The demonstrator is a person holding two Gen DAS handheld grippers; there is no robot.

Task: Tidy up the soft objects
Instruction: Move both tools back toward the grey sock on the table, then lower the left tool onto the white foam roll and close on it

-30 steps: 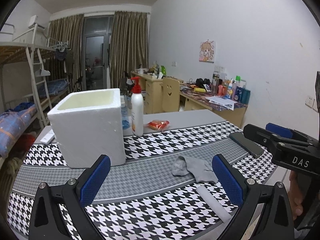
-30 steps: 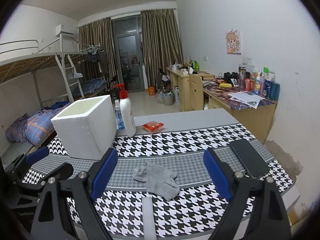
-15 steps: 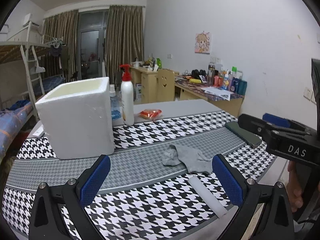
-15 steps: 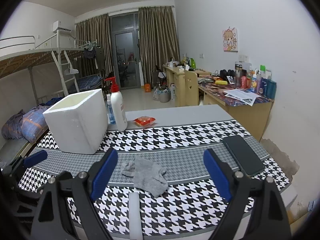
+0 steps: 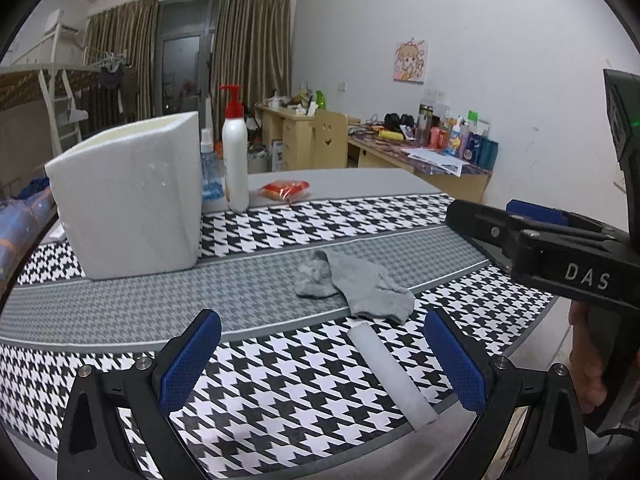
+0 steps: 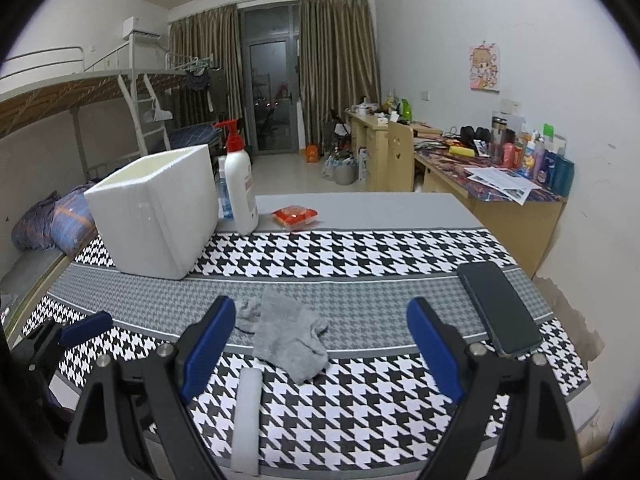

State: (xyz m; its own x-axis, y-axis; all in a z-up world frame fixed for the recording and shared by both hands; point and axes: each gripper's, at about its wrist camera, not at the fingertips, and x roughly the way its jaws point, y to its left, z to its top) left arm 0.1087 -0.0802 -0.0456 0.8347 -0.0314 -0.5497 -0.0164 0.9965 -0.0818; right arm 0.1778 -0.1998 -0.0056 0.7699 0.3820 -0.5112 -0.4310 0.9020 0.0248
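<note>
A crumpled grey sock (image 5: 360,286) (image 6: 286,332) lies on the grey band of the houndstooth tablecloth. A pale foam strip (image 5: 390,374) (image 6: 248,420) rests just in front of it near the table's front edge. An open-topped white foam box (image 5: 128,196) (image 6: 158,208) stands at the back left. My left gripper (image 5: 322,360) hovers open above the cloth, short of the sock, nothing between its blue pads. My right gripper (image 6: 320,344) is open too, the sock showing between its fingers but apart from them. The right gripper's body appears at the right of the left wrist view.
A white pump bottle (image 5: 235,160) (image 6: 240,188) and a small blue spray bottle (image 5: 209,176) stand beside the box. An orange packet (image 5: 286,191) (image 6: 295,216) lies behind. A dark phone (image 6: 498,308) rests at the right. Desks, a bunk bed and curtains fill the room beyond.
Both grippers have sunk and come closer to the table; the sock, foam strip and box look larger. Both stay open. Nothing on the table has moved.
</note>
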